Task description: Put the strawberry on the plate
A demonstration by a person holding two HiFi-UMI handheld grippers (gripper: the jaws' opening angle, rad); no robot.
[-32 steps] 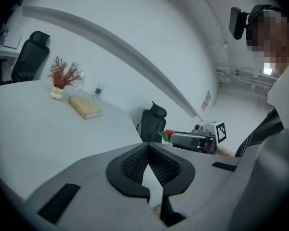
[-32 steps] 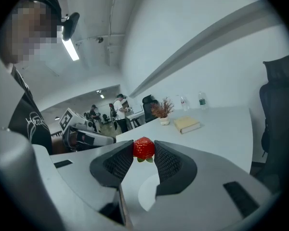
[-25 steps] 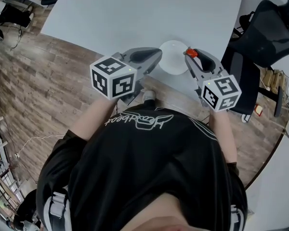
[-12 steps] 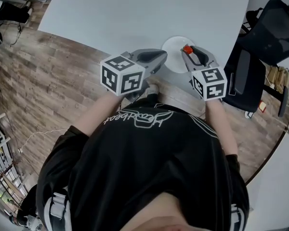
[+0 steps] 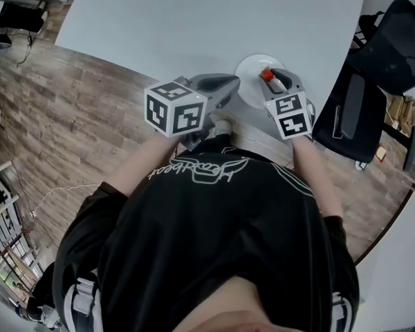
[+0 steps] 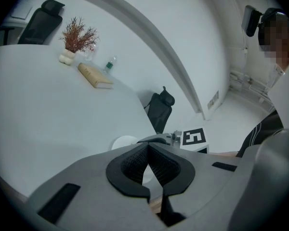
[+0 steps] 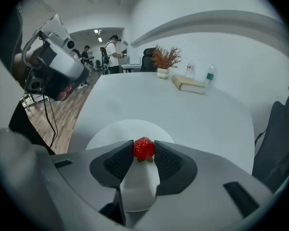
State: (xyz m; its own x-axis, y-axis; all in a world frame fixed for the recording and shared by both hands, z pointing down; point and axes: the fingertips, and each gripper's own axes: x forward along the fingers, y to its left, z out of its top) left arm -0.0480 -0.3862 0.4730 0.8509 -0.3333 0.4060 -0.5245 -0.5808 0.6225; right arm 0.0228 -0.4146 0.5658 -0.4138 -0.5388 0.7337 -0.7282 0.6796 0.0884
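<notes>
- Now, compared with a second earlier, the right gripper (image 5: pixel 269 75) had swung in toward the person's left, so its marker cube (image 5: pixel 288 115) sat nearer the plate (image 5: pixel 247 77).
- The strawberry (image 7: pixel 144 148) had come in from the plate's right edge to sit over the plate's right part.
- The left gripper (image 5: pixel 230 86) had shifted only slightly to the right, just beside the plate's left edge.
- The right gripper's jaws were clamped on the strawberry, which was pinched at their very tips with its green leaves pointing down.
- Through those jaws the white plate showed directly behind and below the fruit, on the pale table (image 5: pixel 194 19).
- The left gripper's jaws met at their tips with nothing between them.
</notes>
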